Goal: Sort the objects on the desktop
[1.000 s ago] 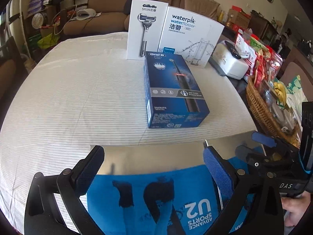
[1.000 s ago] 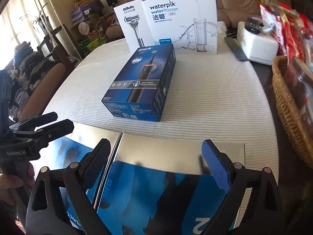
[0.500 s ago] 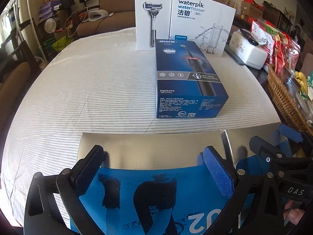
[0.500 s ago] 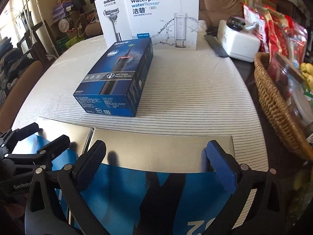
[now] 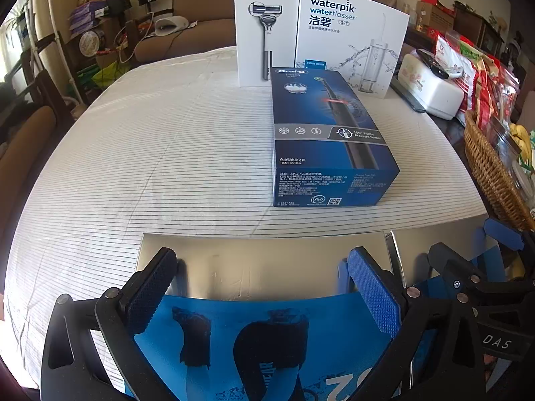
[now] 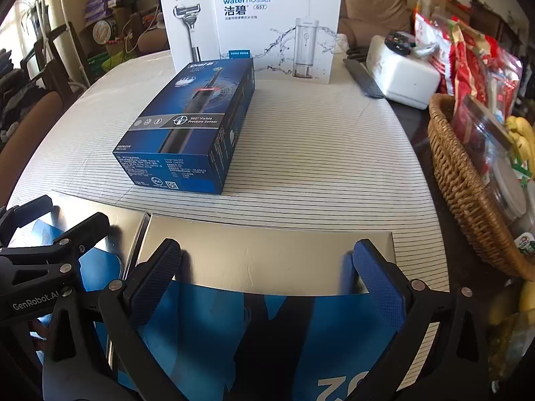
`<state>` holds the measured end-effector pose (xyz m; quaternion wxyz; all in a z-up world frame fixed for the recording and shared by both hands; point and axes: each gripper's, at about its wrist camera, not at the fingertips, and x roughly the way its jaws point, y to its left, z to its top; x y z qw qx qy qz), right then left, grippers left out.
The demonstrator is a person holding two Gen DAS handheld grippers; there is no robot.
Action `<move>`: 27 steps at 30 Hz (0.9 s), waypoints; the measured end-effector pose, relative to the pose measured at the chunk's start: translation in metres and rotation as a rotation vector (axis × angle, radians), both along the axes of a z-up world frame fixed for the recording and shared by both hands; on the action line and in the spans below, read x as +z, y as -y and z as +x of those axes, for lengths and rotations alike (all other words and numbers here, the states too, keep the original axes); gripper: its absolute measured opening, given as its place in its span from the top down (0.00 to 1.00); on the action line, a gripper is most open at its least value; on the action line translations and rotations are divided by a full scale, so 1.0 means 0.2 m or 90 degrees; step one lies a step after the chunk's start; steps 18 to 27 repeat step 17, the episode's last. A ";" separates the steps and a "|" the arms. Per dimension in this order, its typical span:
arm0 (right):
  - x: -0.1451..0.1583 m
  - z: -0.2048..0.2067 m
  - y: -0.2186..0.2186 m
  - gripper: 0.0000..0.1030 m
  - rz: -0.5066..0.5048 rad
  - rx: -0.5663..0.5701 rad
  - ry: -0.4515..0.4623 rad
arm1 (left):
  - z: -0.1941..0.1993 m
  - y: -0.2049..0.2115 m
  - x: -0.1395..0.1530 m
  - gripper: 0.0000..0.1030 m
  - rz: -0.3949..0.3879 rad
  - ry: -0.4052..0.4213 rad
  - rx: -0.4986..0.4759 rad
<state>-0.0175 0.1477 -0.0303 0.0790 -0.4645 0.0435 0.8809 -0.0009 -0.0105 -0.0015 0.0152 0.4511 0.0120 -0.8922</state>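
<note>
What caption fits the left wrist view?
Open left gripper over a silver-blue box; Oral-B box lies beyond.

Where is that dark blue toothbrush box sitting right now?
The dark blue Oral-B toothbrush box lies flat mid-table on the striped white tablecloth, its far end just before the upright white Gillette razor box.

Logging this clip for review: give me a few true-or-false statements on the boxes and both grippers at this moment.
1. The Oral-B box lies flat on the striped cloth. True.
2. The Gillette box lies flat. False: it stands upright beside the Waterpik box.
3. The left gripper is open. True.
4. The right gripper is shut on the Oral-B box. False: it is open, over a silver-and-blue box.
5. The wicker basket sits at the table's left. False: right.
</note>
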 end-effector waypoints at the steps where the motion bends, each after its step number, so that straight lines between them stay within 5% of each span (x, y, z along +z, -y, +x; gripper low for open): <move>1: 0.00 0.00 0.00 0.00 0.000 0.000 0.000 | 0.00 0.00 0.00 0.00 0.000 0.000 0.000; 27: 0.00 0.00 0.00 0.00 0.000 0.000 0.002 | -0.01 -0.01 0.00 0.00 -0.002 0.001 0.001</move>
